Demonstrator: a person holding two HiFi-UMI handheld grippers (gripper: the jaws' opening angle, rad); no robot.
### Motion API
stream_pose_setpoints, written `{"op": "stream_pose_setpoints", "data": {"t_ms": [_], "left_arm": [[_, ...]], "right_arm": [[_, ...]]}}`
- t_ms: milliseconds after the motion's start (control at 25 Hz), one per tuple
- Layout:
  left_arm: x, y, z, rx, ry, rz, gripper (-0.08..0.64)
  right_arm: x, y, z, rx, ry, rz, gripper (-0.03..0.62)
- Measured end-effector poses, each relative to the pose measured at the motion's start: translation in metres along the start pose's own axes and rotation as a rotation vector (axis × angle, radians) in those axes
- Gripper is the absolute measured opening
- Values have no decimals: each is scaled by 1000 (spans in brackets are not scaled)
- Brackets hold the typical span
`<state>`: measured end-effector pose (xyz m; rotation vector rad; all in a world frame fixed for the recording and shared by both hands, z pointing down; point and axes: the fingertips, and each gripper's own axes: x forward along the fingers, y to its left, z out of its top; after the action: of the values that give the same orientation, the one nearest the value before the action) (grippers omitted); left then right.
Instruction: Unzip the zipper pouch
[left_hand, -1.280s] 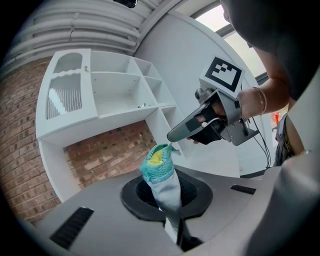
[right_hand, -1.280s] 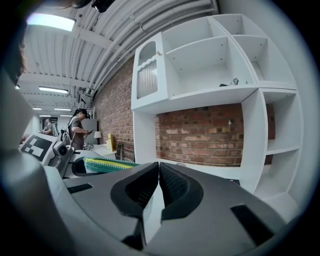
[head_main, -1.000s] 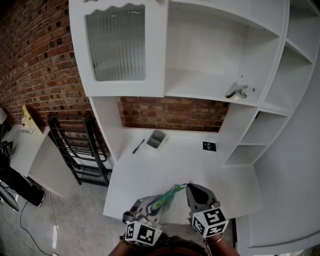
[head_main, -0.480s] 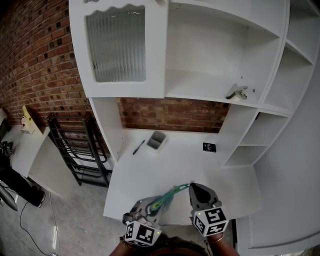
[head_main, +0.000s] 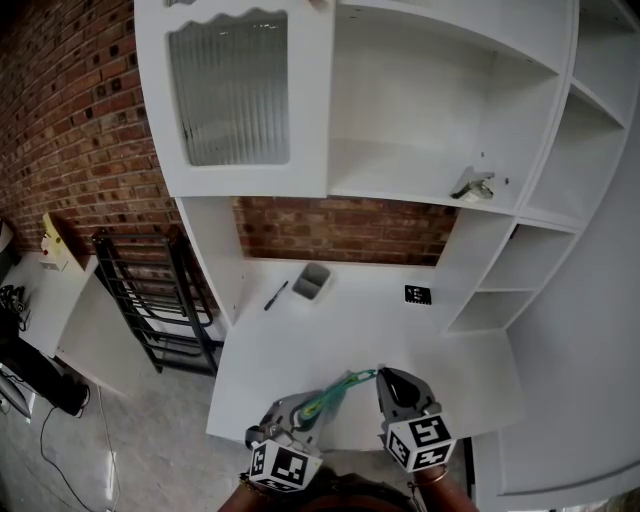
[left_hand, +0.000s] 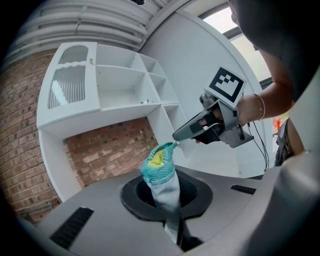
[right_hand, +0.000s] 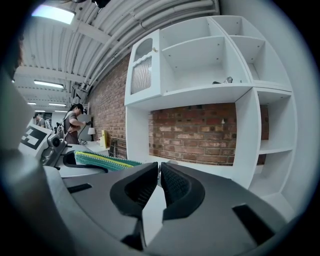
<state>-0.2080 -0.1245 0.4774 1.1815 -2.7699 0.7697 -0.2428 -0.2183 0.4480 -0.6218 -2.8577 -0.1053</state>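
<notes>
The left tongs (head_main: 305, 415) and right tongs (right_hand: 159, 170) are grey moulded plastic with dark ribbed pads (right_hand: 173, 182). Each carries a white cube (head_main: 430, 441) printed with black square markers. At three o'clock in the left gripper view, a thin bracelet (left_hand: 260, 106) rings the wrist (black cables (left_hand: 261, 150) trail beneath).

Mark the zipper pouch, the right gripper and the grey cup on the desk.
zipper pouch (left_hand: 157, 172), left gripper view, its teal knit band.
right gripper (left_hand: 176, 137), left gripper view, jaw tips at the pouch's top corner.
grey cup (head_main: 313, 281), head view, its side wall.
</notes>
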Motion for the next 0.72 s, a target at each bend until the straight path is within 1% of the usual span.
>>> {"op": "stream_pose_setpoints", "data": {"t_ms": [160,360,720], "left_arm": [[1,2,-1,-12,0,-9,2],[2,0,-3,-8,6,-19,2],[8,5,-4,-12,6,-14,2]], "right_arm": [[1,-3,-1,7,3,-4,14],[1,-8,-1,17,1,-12,15],[-1,-7,-3,2,-10,-19,15]]}}
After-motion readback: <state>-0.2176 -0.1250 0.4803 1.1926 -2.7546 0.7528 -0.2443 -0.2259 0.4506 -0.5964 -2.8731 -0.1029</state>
